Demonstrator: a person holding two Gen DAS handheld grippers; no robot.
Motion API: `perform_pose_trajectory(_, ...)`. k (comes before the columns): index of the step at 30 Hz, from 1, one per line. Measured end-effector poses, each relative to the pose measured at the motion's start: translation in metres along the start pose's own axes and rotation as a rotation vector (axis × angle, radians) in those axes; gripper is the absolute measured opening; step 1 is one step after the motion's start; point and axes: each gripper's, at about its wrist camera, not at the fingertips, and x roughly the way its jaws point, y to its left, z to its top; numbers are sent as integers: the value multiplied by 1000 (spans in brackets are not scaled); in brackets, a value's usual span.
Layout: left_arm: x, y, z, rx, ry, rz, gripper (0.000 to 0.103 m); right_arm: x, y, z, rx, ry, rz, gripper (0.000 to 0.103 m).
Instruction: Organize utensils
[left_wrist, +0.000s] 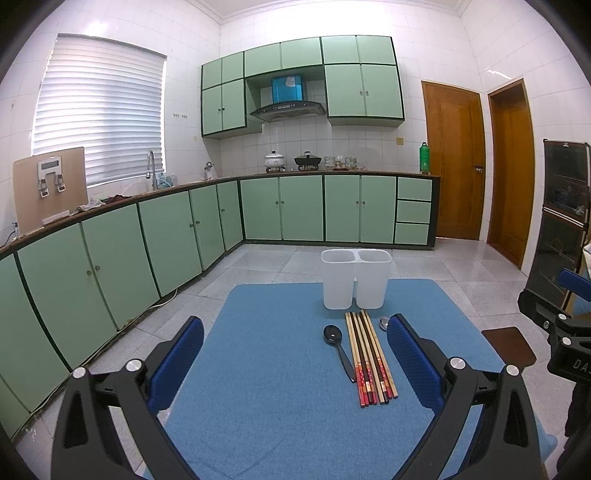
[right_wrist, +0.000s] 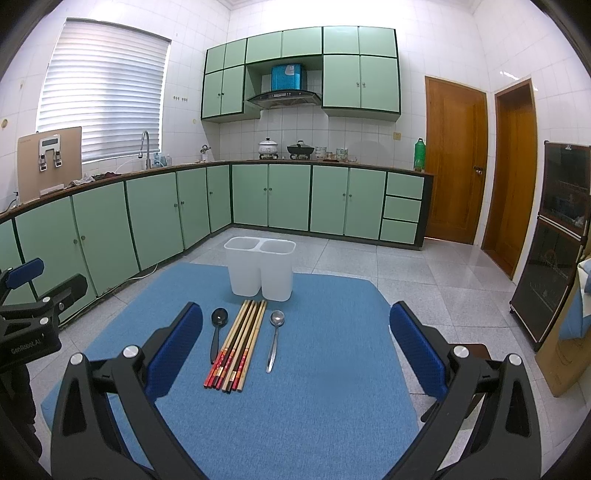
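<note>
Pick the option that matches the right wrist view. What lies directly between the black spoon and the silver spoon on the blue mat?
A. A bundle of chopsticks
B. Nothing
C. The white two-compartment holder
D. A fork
A: the chopsticks lie side by side between the black spoon and the silver spoon, in front of the white holder.

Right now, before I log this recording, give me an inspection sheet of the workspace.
Surface: blue mat over the table, lying flat.
Job's things: white two-compartment holder upright at the far edge, looks empty; chopsticks bundled in front of it; black spoon on their left, metal spoon on their right, all lying flat.
Clutter: nothing seen on the mat.
Grippers: left gripper and right gripper open, holding nothing, above the near part of the mat.
Cables: one along the floor by the cabinets.
Surroundings: green kitchen cabinets, wooden doors.
</note>
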Motion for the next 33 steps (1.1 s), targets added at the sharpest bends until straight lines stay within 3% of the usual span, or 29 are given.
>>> perform_pose_trajectory(33, 1, 0, 0, -1, 6, 3, 97, 0, -4, 2, 1, -3, -5, 98)
